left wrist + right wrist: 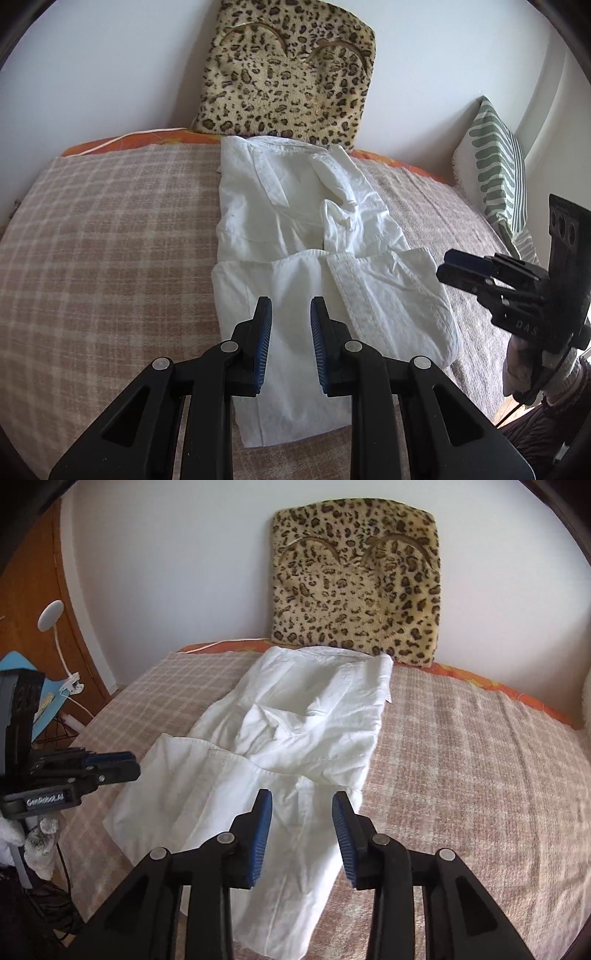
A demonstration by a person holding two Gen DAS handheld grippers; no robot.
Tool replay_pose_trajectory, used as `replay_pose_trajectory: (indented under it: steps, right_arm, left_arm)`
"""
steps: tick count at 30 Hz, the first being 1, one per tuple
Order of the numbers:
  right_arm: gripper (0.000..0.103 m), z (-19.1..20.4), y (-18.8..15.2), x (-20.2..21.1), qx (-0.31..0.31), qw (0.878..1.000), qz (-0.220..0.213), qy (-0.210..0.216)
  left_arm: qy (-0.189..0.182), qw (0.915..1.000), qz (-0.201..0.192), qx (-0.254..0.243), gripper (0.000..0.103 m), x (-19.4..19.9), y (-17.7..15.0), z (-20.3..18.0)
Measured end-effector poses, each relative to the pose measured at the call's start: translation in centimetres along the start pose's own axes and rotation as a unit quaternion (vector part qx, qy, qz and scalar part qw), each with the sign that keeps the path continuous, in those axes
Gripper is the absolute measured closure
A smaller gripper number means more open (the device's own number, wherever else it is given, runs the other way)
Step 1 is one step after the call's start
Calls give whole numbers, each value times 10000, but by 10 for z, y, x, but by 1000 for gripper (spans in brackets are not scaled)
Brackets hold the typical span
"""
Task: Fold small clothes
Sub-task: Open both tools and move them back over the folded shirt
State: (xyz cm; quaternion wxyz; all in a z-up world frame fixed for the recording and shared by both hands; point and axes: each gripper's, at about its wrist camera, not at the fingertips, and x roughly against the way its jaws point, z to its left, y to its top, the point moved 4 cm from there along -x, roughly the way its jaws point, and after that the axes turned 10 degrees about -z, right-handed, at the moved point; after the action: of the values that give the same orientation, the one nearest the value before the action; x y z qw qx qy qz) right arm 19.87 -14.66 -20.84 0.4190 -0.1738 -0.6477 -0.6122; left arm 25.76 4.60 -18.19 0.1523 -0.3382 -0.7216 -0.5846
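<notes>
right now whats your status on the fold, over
Left tongs open, empty, over the near end. Right tongs open, empty. White shirt flat on the plaid blanket, partly folded. Leopard cushion touching its far end.

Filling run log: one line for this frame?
left claw open, empty | right claw open, empty | white garment partly folded on plaid blanket

A bed with a checked blanket sits by a white wall. A leopard pillow leans there. A striped green pillow and a wooden door stand at the sides.
</notes>
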Motion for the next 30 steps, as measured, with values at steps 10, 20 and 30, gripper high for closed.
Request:
replay_pose_trajectory:
  steps: [10, 20, 30]
  right_arm:
    - [72, 51, -22, -38, 902, 9943, 555, 149]
    - [77, -8, -40, -39, 236, 9934, 1045, -421]
    - [71, -16, -12, -16, -33, 9982, 594, 41]
  left_arm:
    - [-228, 9985, 441, 244, 83, -37, -5, 17]
    - [207, 9971, 627, -368, 83, -96, 5, 19]
    - [187, 9990, 393, -125, 83, -79, 35, 28]
